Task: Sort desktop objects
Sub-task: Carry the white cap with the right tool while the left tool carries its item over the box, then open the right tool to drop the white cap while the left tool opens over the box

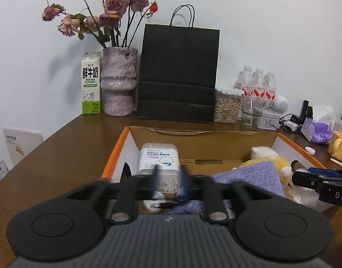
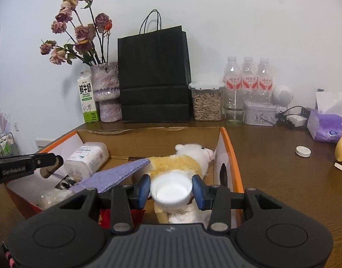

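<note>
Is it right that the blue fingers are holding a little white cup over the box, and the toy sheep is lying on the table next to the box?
Not quite: the right wrist view shows the toy sheep lying inside the box, not beside it. The little white cup part is right.

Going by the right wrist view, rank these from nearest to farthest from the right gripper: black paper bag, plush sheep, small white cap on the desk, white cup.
1. White cup: between the jaws of the right gripper.
2. Plush sheep: just beyond the cup, inside the cardboard box.
3. Small white cap: off to the right, on the bare desk outside the box.
4. Black paper bag: at the back, against the wall.
</note>
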`<state>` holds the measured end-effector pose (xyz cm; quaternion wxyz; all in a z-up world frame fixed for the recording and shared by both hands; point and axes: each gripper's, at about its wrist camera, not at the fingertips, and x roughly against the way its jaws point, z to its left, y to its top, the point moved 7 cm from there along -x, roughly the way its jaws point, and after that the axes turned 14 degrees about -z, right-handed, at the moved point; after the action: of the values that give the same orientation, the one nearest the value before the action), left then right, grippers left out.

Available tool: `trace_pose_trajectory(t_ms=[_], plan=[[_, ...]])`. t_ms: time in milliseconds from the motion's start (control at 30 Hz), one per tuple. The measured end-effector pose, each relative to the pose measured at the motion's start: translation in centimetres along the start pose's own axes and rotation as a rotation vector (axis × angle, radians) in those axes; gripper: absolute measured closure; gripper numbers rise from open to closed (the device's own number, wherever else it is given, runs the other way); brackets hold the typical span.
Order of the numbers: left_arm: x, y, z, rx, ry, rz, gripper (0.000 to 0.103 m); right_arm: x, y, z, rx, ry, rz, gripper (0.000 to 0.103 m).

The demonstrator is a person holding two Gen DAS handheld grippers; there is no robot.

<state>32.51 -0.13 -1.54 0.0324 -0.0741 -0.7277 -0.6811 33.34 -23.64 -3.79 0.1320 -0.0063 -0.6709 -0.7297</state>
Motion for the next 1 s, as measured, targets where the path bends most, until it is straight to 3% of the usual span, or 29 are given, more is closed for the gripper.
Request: trace_pose_trajectory(t_ms=[33,67,133,233,1000], plan=[[0.2,0.1,0.1,0.0,0.014,-0.013,0.025,0.1,0.0,0.0,0.003,-0.001,-0.004,0.055],[0.3,0.3,0.0,-0.009,0.023,-0.032,0.019,0.2,0.0,0.1,0.006,-0.001,-0.008,0.037],[0.8,0.6,-0.1,-0.028,0.031,-0.079,0.0,0.4,0.1,0.4,0.022,-0.006,-0.028,0.014],[1.1,0.8,-0.6,-0.053,0.039,-0.113,0.0,1.2,0.6,0.8,0.037,0.003,-0.074,0.001],[1.9,1.0,-0.3,-0.051,0.082,-0.151,0.0,1.9,0.8,0.6,0.044,-0.033,-0.104,0.0]])
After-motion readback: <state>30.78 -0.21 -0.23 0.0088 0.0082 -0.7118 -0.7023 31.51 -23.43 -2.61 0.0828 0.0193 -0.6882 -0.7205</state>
